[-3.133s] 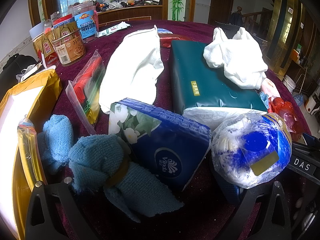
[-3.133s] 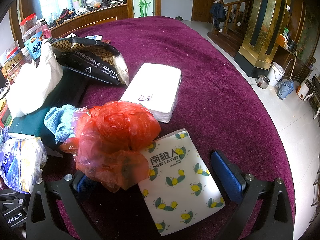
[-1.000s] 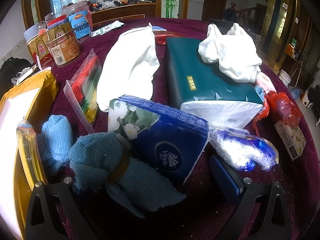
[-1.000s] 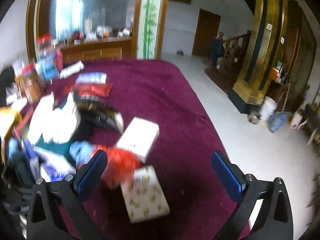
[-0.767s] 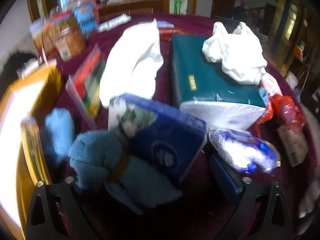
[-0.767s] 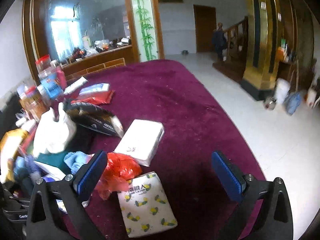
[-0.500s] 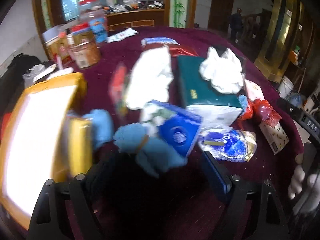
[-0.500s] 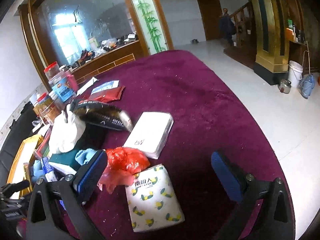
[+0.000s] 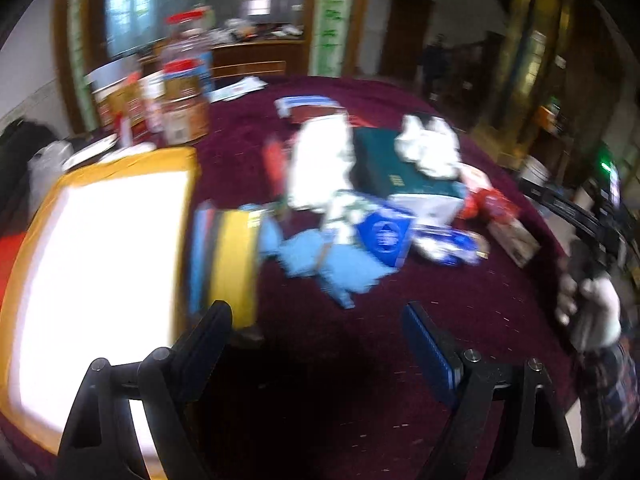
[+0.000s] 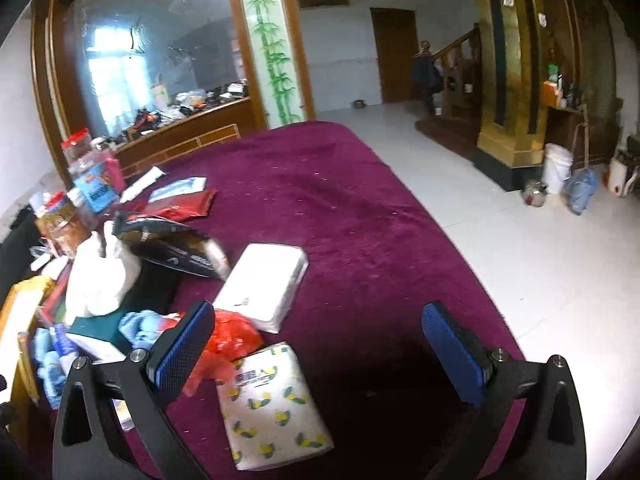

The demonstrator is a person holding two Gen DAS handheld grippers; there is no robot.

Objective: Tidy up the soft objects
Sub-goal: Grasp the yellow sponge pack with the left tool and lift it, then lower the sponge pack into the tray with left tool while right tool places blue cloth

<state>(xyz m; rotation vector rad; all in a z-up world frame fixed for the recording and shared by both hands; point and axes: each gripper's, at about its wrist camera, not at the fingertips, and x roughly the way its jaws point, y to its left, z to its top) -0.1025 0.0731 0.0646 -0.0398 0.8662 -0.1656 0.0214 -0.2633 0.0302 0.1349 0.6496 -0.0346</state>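
I am holding both hand-held grippers above the near edge of the desk (image 10: 340, 208), which is covered in maroon cloth, and I am assessing the soft objects from largest to smallest.

1. The green tissue block (image 9: 384, 168) is lying in the middle of the pile with a crumpled white bag (image 9: 428, 150) resting on it. I am judging it bulky but light; the jaws should be closing across its short sides.
2. The white tissue pack (image 10: 262, 286) is lying flat, far of the red plastic bag (image 10: 228, 338). It is probably compressible, with a slippery film, so a firm mid-body grip is advisable.
3. The lemon-print tissue pack (image 10: 272, 404) is lying nearest the right hand-held gripper (image 10: 320, 344), touching the red bag. It looks light and soft.
4. The blue towel bundle (image 9: 320, 260) is lying far of the left hand-held gripper (image 9: 316, 344), beside the blue tissue pack (image 9: 384, 234). It is limp; I am planning to pinch at its banded waist.

Both hand-held grippers are spread wide and are holding nothing. The left view is motion-blurred, so fine detail there is uncertain.
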